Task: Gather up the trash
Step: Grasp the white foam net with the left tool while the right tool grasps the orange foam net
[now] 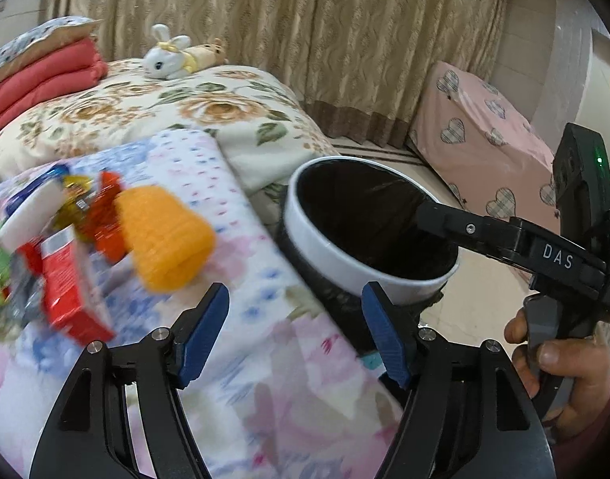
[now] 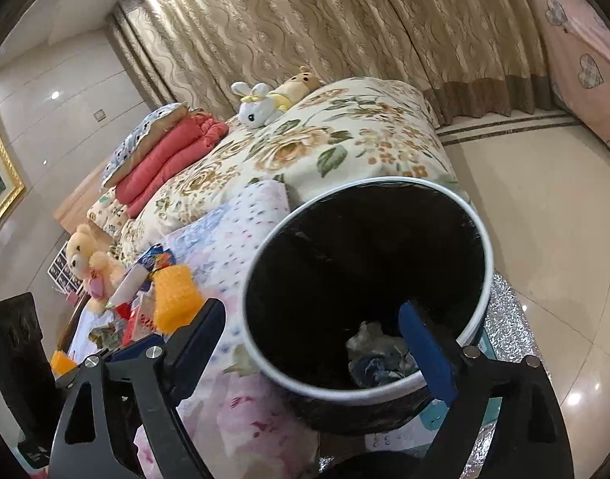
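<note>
The bed (image 1: 153,115) wears a floral cover, with a pastel quilt (image 1: 241,223) spread over its near end. On the quilt lie an orange mesh roll (image 1: 165,235) and crumpled wrappers (image 1: 65,247); farther back sit folded red blankets (image 1: 37,80) and a white plush rabbit (image 1: 167,58).

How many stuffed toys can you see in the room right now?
3. A white bunny and a tan bear lie together on the floral bedspread by the curtain; a cream teddy bear sits at the left, beyond the trash pile. Others may be hidden.

Wrapper pile (image 1: 61,255) motion-blurred, cut by left edge.
</note>
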`<state>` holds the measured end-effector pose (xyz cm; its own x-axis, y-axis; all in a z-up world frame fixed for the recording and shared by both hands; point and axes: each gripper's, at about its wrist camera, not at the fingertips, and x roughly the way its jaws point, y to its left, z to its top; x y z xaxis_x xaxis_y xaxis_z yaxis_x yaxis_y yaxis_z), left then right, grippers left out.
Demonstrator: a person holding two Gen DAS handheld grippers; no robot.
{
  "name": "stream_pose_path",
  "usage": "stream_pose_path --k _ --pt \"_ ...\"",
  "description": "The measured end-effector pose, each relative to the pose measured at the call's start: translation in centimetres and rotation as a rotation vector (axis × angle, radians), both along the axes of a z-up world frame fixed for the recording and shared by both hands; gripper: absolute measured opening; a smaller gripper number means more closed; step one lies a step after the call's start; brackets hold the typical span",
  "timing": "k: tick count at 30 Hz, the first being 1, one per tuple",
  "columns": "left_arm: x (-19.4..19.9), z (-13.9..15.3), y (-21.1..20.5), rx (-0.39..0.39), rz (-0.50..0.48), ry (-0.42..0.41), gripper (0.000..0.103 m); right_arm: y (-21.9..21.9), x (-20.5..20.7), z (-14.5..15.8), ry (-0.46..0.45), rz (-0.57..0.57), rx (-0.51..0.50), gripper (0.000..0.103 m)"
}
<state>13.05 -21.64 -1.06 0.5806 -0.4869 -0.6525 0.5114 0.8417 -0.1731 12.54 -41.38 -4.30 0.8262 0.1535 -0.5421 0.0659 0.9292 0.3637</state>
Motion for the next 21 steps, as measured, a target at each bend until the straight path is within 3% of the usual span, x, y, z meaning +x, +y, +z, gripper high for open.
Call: stream_pose_path --k 6,12,21 --pt "-1.3 0.5 4.7 -0.037 0.083 -0.013 0.071 4.1 -1.0 0.1 -0.022 0.072 -0.020 0.095" --pt "-3.0 0.5 8.7 -0.033 0.160 -0.048 0.074 8.0 -0.9 -0.5 -0.016 0.143 -0.050 0.095" --pt "-5.0 -0.5 14.5 -0.040 0.290 -0.037 0.076 12.7 -0.7 -1.7 0.000 0.227 -0.069 0.095"
